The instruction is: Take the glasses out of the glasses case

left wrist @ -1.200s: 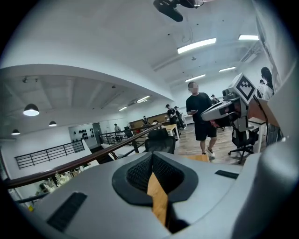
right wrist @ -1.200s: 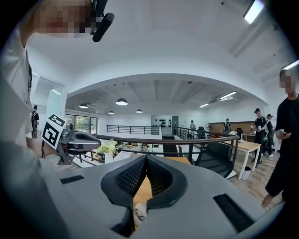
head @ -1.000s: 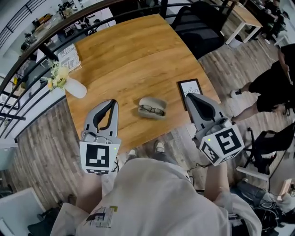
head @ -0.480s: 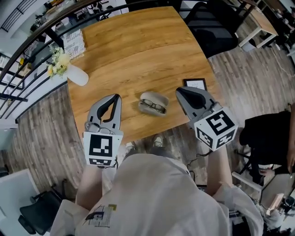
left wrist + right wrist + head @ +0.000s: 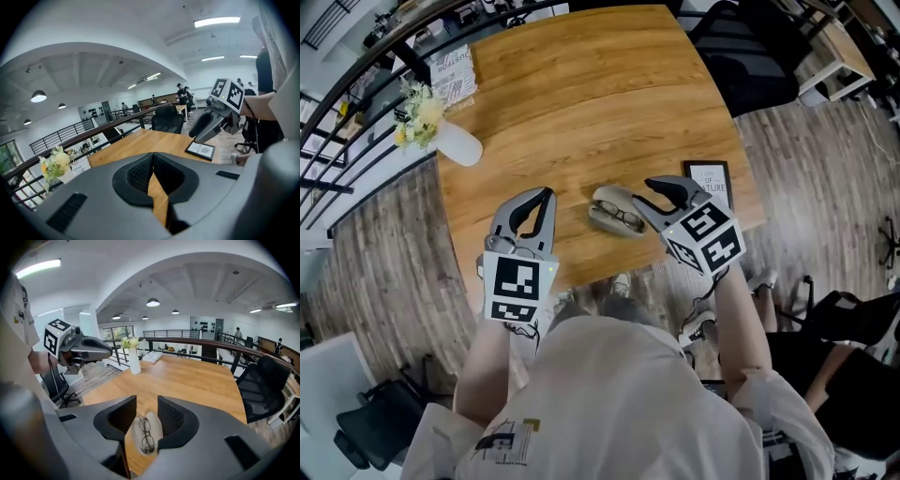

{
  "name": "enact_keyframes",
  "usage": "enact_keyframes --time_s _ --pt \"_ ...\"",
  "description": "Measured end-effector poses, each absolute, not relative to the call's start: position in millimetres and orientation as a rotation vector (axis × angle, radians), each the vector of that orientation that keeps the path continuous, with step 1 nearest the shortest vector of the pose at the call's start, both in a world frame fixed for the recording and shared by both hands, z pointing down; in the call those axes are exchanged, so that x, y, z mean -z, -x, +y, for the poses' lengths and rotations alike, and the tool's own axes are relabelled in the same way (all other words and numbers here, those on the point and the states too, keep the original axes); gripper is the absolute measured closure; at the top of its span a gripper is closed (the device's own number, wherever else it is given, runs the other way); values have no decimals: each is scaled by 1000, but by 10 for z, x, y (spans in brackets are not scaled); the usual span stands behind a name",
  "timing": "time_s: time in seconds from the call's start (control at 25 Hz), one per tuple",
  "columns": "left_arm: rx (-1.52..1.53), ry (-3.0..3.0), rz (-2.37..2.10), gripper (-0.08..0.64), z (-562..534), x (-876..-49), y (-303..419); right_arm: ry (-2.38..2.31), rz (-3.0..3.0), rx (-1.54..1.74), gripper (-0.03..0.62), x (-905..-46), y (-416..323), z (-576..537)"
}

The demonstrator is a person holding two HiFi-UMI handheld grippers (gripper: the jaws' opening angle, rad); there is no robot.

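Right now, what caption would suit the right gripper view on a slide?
Right tongs, just opening, empty, aimed at glasses lying in their open case on the wooden table.

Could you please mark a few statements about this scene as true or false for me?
1. The glasses lie in the open case on the table. True.
2. The right gripper is shut on the glasses. False: its jaws have just been opening and stand apart, with the case and glasses showing between them, not gripped.
3. The left gripper has its jaws together and holds nothing. True.
4. The vase of flowers stands right beside the case. False: it stands near the table's far left edge, well apart from the case.
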State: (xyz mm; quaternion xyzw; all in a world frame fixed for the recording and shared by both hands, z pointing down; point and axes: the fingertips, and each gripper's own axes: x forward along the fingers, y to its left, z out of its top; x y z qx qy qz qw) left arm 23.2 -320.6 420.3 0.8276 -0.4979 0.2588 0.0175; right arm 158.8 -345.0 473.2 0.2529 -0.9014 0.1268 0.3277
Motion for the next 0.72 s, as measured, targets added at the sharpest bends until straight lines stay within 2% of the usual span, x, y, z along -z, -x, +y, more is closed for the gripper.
enact_keyframes --time_s 0.72 --pt "-929 -2437 -1313 543 -3328 -5197 -25 -534 -2143 -564 414 -6410 -1391 -3327"
